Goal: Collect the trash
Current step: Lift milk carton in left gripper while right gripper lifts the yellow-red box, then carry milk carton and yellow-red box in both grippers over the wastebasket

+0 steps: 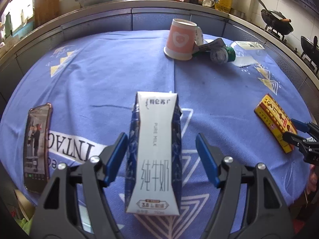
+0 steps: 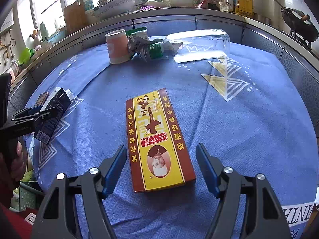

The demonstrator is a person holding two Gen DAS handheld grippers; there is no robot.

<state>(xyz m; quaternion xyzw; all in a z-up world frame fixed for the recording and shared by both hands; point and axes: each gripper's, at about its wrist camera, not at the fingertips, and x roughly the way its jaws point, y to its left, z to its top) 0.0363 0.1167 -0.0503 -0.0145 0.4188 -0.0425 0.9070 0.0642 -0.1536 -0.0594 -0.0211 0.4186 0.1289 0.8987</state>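
Observation:
A white and dark blue milk carton (image 1: pixel 154 149) lies on the blue tablecloth (image 1: pixel 99 79). My left gripper (image 1: pixel 161 135) straddles it, open: the left pad sits close against its side and a gap shows at the right pad. A flat yellow and red box (image 2: pixel 157 135) lies between the fingers of my right gripper (image 2: pixel 161 146), which is open with room on both sides. In the left wrist view the same box (image 1: pixel 273 117) sits at the right with the right gripper (image 1: pixel 291 128) at its near end. The right wrist view shows the carton (image 2: pixel 53 115) at the left.
At the table's far side stand a pink paper cup (image 1: pixel 180 39), a crushed green-labelled bottle (image 1: pixel 223 53) and a clear plastic package (image 2: pixel 199 45). A phone (image 1: pixel 36 149) lies near the left edge. Behind the table runs a kitchen counter with bottles and woks.

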